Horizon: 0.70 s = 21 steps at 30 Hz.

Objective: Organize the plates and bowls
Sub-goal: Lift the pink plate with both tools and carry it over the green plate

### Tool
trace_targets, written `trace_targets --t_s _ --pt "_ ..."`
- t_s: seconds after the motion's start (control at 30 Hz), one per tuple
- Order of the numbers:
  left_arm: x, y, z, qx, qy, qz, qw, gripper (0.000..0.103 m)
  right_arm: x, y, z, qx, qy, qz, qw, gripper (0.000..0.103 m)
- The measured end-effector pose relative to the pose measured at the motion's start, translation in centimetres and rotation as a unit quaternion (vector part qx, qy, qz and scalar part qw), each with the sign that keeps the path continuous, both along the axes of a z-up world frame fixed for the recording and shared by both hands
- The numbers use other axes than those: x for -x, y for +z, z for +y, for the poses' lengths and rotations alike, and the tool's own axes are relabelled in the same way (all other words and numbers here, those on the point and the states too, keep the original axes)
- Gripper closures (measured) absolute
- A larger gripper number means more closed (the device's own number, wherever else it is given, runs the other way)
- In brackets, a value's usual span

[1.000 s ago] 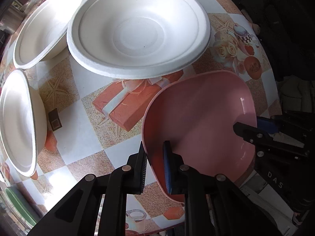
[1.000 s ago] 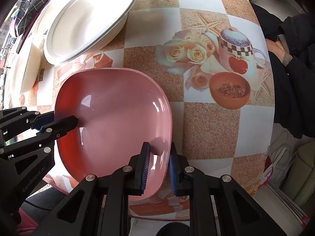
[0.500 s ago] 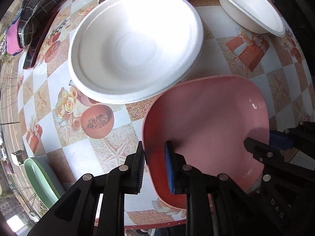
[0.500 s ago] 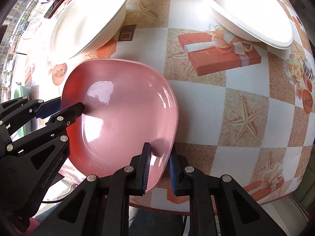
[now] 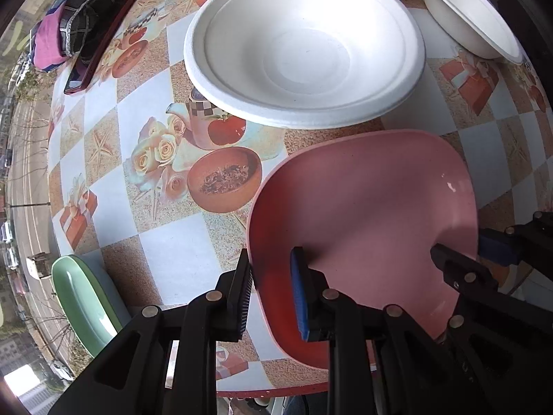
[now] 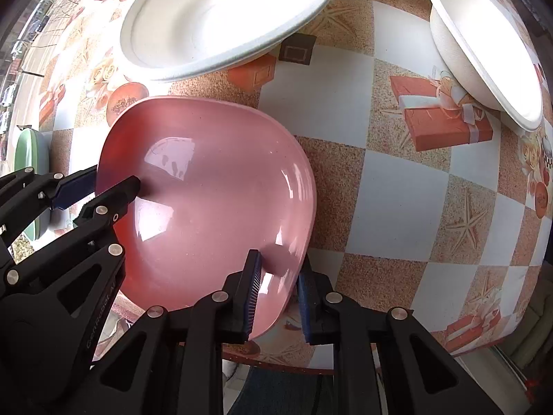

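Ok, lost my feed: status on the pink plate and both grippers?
Left hand-held gripper, right hand-held gripper both shut on pink plate, opposite rims. Large white bowl just ahead. Green dish at table edge.

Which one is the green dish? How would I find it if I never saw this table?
Start at the table with the patterned checkered cloth. Follow it away from the big white paper bowl, past the rounded pink plate, to the cloth's edge. There sits the glossy pale green dish, the only green one.

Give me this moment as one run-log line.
left gripper: shut on pink plate rim | right gripper: shut on opposite rim | nearby: white bowl, green plate
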State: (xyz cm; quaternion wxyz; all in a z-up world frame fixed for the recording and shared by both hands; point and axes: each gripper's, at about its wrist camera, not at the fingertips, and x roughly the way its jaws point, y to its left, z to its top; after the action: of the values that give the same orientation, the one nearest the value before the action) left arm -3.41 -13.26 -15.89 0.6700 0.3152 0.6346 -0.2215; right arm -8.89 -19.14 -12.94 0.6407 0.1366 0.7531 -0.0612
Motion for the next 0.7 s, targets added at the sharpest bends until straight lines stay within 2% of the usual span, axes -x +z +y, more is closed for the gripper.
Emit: trace_targets --t_s 0.7 --pt "0.0 1.3 1.7 0.018 -0.011 0.012 0.9997 0.082 -0.3 -0.1 -0.1 -0.005 -0.011 0.025 1.000 0.082"
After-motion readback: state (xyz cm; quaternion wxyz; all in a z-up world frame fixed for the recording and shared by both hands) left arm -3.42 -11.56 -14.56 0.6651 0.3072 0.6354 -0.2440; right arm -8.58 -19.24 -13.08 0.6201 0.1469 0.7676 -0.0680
